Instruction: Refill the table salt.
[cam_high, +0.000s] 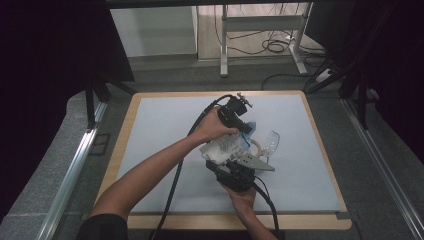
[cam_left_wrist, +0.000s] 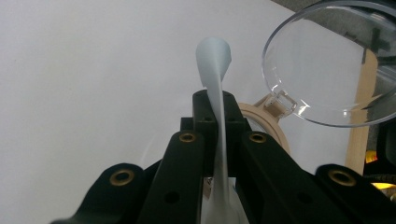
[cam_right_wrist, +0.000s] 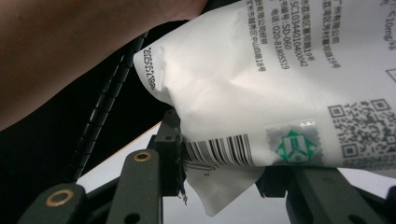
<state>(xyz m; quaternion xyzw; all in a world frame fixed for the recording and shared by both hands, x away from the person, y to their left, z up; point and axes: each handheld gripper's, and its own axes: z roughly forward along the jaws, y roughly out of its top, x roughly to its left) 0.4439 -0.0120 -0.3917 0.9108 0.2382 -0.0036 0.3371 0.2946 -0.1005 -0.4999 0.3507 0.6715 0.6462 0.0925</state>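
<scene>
At the middle of the high view, the white packet (cam_high: 226, 146) is held above the table (cam_high: 165, 120) between both tongs. The left gripper (cam_left_wrist: 215, 105) pinches its pale blue top edge; the right gripper (cam_right_wrist: 219, 161) clamps the barcode end. It looks gripped for pouring, nothing yet poured. Its long axis runs between the grippers, mouth toward the clear jar (cam_left_wrist: 327, 65) at right.

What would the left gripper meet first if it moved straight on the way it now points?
Probably bare table. The left gripper, shut on a pale blue strip, points past the clear lid, which lies off to one side; depth is unclear.
</scene>
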